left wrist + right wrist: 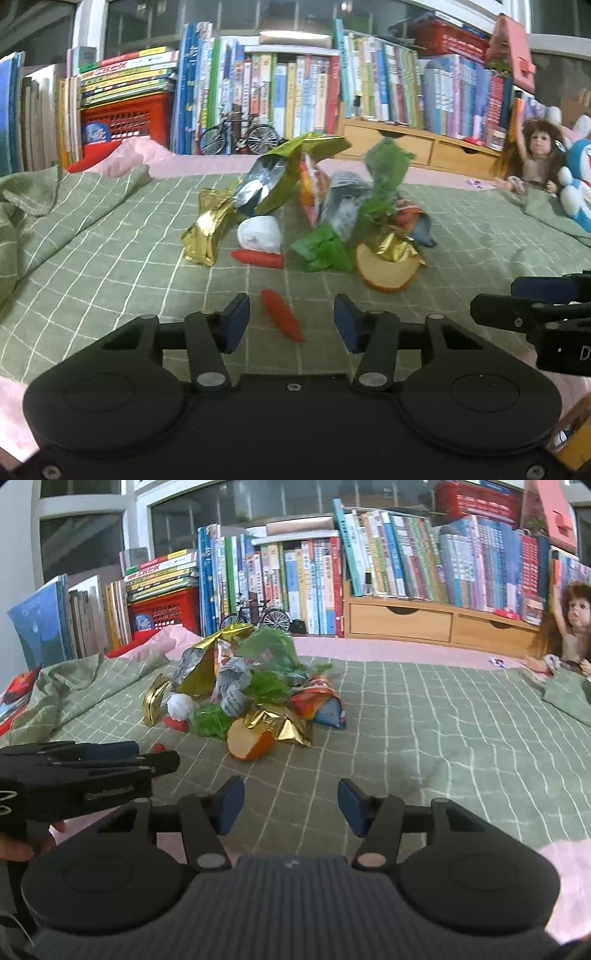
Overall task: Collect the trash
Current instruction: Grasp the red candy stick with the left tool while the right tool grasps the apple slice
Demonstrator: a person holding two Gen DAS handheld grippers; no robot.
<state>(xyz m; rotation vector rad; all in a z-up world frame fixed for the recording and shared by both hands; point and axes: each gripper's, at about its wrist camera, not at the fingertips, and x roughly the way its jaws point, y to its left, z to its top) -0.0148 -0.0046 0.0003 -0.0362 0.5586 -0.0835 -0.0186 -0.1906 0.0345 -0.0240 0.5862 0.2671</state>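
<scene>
On the green checked bedspread (110, 236), centre: one heap of trash, comprising gold foil wrapper (207, 232), green-and-silver snack bag (273, 173), crumpled green plastic (325, 251), white tissue wad (258, 230), orange-rimmed fruit slice (384, 273), and a red wrapper (258, 257) at its near edge. Item apart: second red wrapper (281, 314), lying loose just ahead of the left gripper (291, 321), roughly between its jaws, untouched. Left jaws: spread, holding nothing. Right gripper (291, 805): jaws spread, empty, over bare cloth short of the heap. Risks, as judged: jaws closing on the flat red wrapper may pinch bedspread with it; the slick wrapper may slide out; the two grippers, close alongside, may knock together; a sweep into the loosely stacked heap could scatter light pieces toward the books (295, 92) or doll (535, 155).
</scene>
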